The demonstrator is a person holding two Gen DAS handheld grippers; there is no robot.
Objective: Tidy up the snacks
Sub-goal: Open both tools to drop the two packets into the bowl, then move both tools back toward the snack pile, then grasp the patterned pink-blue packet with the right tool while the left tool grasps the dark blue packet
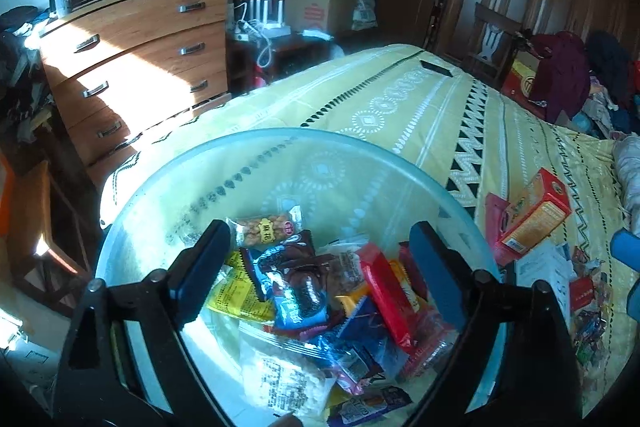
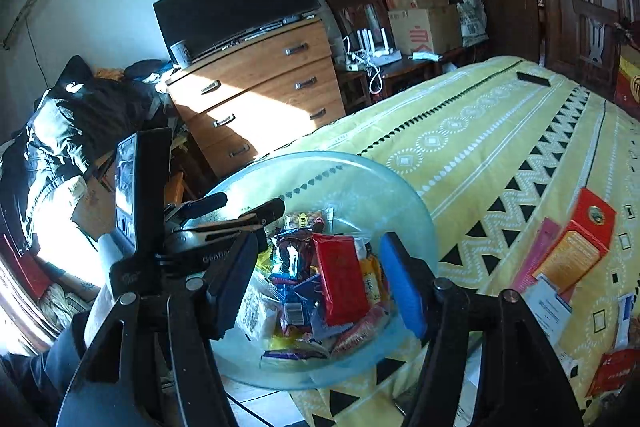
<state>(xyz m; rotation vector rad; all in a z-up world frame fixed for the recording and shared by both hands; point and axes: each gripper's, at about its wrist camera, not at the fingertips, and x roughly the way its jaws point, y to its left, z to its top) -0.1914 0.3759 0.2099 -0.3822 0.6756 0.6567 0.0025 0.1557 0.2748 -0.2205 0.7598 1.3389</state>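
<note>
Hard sunlight from left, blown highlights, fisheye-warped dark corners

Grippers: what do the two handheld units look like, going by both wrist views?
Both are black plastic frames with silver pivot bolts and flat blue pads on the jaws. The left gripper also shows in the right wrist view, carrying an upright phone-like screen. The right gripper matches it. No cables or sleeves are discernible.

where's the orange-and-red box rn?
The orange-and-red box lies on the yellow bedspread, right of the glass bowl in both views, resting on a pink packet.
</note>
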